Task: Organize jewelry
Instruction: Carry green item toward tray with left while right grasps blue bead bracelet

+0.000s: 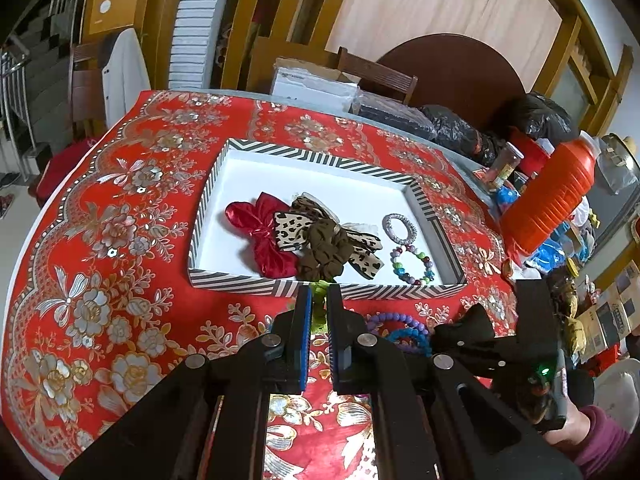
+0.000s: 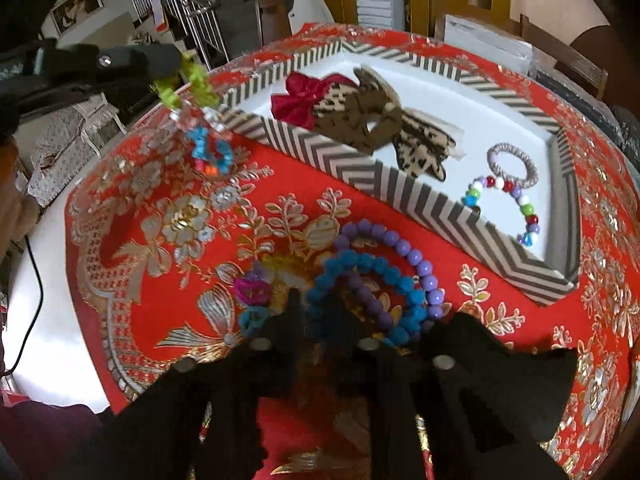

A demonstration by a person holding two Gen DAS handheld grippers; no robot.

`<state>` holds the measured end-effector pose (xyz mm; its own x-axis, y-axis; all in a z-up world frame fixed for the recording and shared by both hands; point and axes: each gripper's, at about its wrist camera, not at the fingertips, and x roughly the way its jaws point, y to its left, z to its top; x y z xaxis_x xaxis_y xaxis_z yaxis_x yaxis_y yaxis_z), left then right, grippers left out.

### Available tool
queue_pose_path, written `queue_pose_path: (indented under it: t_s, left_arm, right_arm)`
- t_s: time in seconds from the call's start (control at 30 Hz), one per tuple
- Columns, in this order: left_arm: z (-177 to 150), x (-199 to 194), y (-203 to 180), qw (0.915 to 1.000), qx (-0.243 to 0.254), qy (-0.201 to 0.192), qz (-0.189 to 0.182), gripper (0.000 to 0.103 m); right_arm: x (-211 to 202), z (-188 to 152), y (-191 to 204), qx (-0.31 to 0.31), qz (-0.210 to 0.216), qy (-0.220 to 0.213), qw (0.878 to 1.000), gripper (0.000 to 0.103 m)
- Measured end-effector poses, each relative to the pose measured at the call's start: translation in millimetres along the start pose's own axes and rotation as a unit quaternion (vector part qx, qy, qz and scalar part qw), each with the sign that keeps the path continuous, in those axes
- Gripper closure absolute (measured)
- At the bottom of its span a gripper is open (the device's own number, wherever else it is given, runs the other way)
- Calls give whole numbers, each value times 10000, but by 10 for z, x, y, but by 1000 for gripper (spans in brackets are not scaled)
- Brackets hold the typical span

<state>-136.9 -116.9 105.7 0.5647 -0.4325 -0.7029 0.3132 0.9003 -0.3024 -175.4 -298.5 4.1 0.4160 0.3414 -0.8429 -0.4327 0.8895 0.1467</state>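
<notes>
Bead bracelets nearest, on the cloth just short of the tray: blue bead bracelet [image 2: 412, 300] overlapping purple bead bracelet [image 2: 416, 258], both loops lying flat, round glossy beads. Right gripper [image 2: 317, 300] pointing down, fingers together on the near edge of the blue bead bracelet, view blurred there. Small pink and teal piece [image 2: 254, 292] just left of those fingers. Left gripper [image 1: 319, 292] clamped on a green strand [image 1: 319, 304], held above the near wall of the tray; from the right wrist view, clear and blue beads [image 2: 212, 148] dangling under it. Striped tray [image 1: 248, 282] next, white floor, chevron walls, holding red bow [image 1: 260, 228], leopard bow [image 1: 290, 226] and brown scrunchie [image 1: 324, 248] piled together at left, silver hair tie [image 1: 398, 226] touching multicoloured bead bracelet [image 1: 412, 264] at right. Red tablecloth [image 1: 120, 200] with gold and silver flowers over a rounded table. Purple sleeve [image 1: 604, 436] behind the right gripper. Farther off: orange bottle [image 1: 548, 200] and clutter at right edge, black bags [image 1: 456, 128], white box [image 1: 312, 84], wooden chair [image 1: 376, 72], staircase [image 1: 24, 80] far left.
</notes>
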Motion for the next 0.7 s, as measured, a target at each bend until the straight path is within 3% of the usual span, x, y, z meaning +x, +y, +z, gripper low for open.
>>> queue_pose_path:
  t_s: [0.3,0.7]
  left_arm:
    - [100,-79,-24,9999,87,-120,78,103]
    - [398,-18,-163,9989,350,-201,224,103]
  right_arm:
    - [-608,79,-314,768,624,-904,9910,94]
    - [-1080,351,-548,1085,550,-1646,9788,94]
